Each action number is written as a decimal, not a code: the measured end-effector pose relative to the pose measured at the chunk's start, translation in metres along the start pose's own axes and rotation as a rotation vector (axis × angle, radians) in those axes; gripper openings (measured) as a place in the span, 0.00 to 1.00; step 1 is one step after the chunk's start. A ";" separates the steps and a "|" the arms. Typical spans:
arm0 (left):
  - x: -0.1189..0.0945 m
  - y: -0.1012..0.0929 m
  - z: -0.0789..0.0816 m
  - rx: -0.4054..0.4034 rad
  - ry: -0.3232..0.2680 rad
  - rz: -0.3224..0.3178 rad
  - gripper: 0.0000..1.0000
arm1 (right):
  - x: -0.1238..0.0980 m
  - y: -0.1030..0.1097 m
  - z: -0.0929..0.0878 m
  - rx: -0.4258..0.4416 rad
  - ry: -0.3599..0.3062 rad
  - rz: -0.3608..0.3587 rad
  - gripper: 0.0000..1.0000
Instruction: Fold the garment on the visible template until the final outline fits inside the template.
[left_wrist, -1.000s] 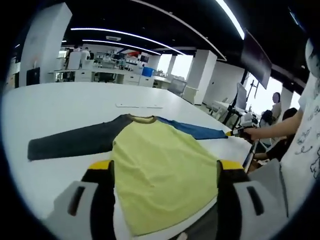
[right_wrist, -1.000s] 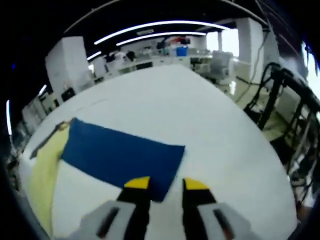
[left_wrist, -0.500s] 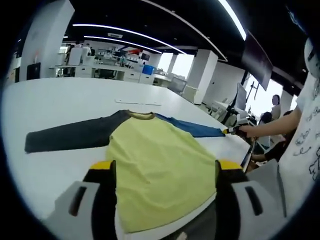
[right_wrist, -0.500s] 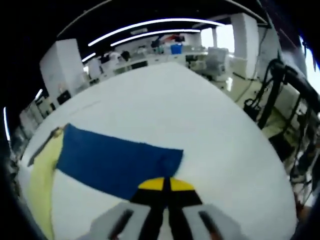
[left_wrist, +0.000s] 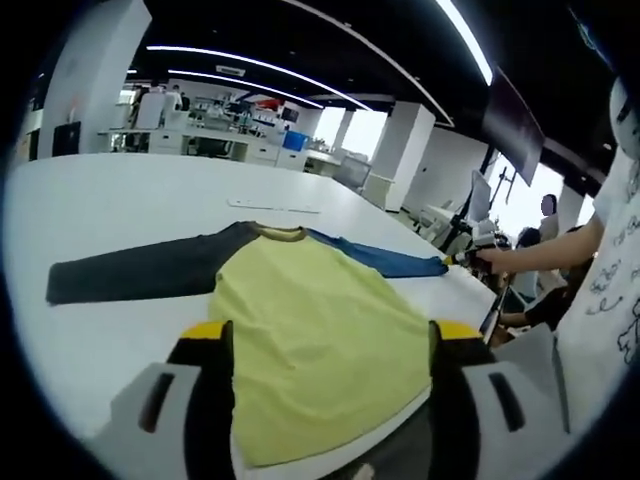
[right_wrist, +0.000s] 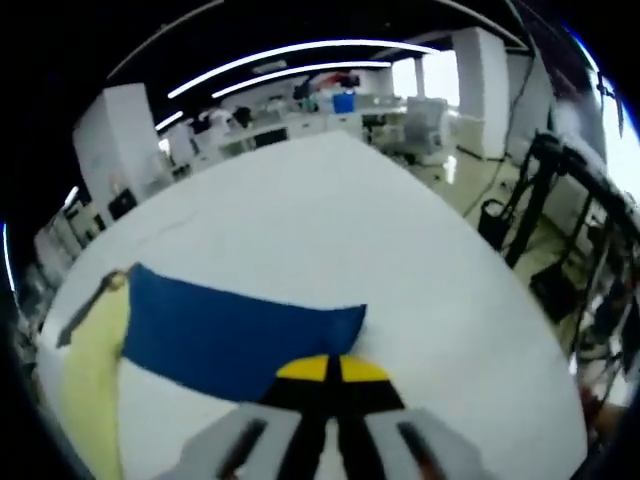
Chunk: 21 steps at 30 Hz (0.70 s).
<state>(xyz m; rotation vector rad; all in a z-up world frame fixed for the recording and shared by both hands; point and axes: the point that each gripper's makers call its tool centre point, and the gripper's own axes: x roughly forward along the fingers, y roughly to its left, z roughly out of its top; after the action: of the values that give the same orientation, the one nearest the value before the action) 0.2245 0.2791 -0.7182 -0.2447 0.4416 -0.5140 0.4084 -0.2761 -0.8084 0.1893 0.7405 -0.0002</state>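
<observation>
Shirt spread flat on the white table, right gripper pinching its blue cuff.

The shirt (left_wrist: 318, 345) lies face down or up, which I cannot tell, with its yellow body toward the left gripper (left_wrist: 325, 330), whose jaws stand wide apart over the hem, grasping nothing. Its near hem runs between those jaws and is partly cut off by them. The dark sleeve (left_wrist: 140, 272) stretches out flat to one side; the blue sleeve (right_wrist: 235, 332) to the other. In the right gripper view the right gripper (right_wrist: 327, 368) has its yellow tips pressed together on the cuff edge, which they cover. In the left gripper view a hand (left_wrist: 497, 260) holds that gripper at the sleeve's far end, small and hard to make out. A pale strip (left_wrist: 275, 207) lies on the table (left_wrist: 110, 210) beyond the collar; no template outline or readable writing can be made out.
</observation>
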 end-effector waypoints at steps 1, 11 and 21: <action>-0.001 0.000 0.000 -0.001 0.000 -0.002 0.77 | -0.002 0.004 0.005 0.002 -0.010 0.009 0.00; -0.017 0.010 0.011 0.008 -0.010 -0.038 0.77 | -0.019 0.075 0.033 0.009 -0.053 0.105 0.00; -0.044 0.028 0.011 0.027 -0.003 -0.054 0.75 | -0.022 0.187 0.045 -0.016 -0.067 0.234 0.00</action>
<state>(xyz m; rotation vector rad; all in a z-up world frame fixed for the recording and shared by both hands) 0.2071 0.3272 -0.7029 -0.2323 0.4257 -0.5722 0.4348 -0.1016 -0.7288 0.2584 0.6479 0.2214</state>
